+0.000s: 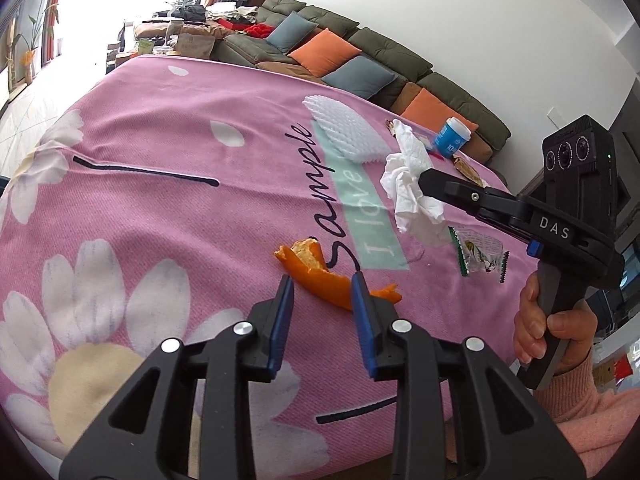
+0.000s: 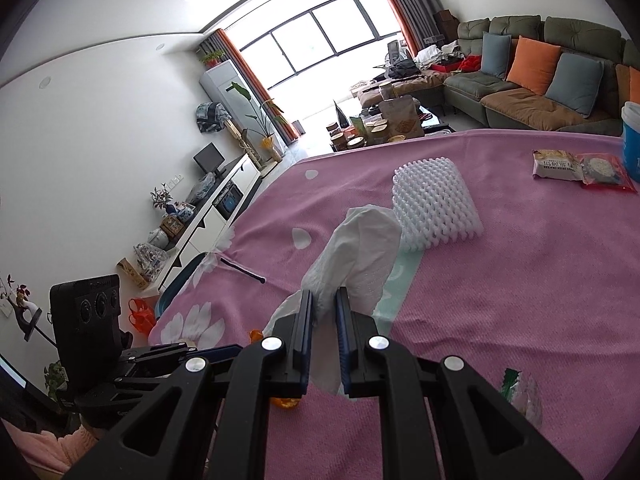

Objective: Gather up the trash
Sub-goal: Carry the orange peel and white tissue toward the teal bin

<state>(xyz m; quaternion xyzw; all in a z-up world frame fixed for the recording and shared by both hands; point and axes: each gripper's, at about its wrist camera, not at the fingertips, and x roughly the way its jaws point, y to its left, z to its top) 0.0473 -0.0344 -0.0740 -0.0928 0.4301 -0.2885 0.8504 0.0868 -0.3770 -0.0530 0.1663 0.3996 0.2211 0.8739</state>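
My right gripper (image 2: 324,300) is shut on a crumpled white tissue (image 2: 352,256) and holds it above the pink tablecloth (image 2: 500,300); it also shows in the left wrist view (image 1: 424,178) with the tissue (image 1: 412,192) hanging from it. My left gripper (image 1: 322,284) is open, its jaws on either side of an orange peel (image 1: 316,268) lying on the cloth. A white foam fruit net (image 1: 344,132) lies further back, also in the right wrist view (image 2: 436,204). A crinkled clear candy wrapper (image 1: 480,252) lies right of the peel.
A blue-and-white cup (image 1: 452,136) and snack packets (image 2: 576,166) sit at the table's far side. A green sofa with orange and blue cushions (image 1: 340,52) stands behind. A white TV cabinet (image 2: 224,208) lines the left wall.
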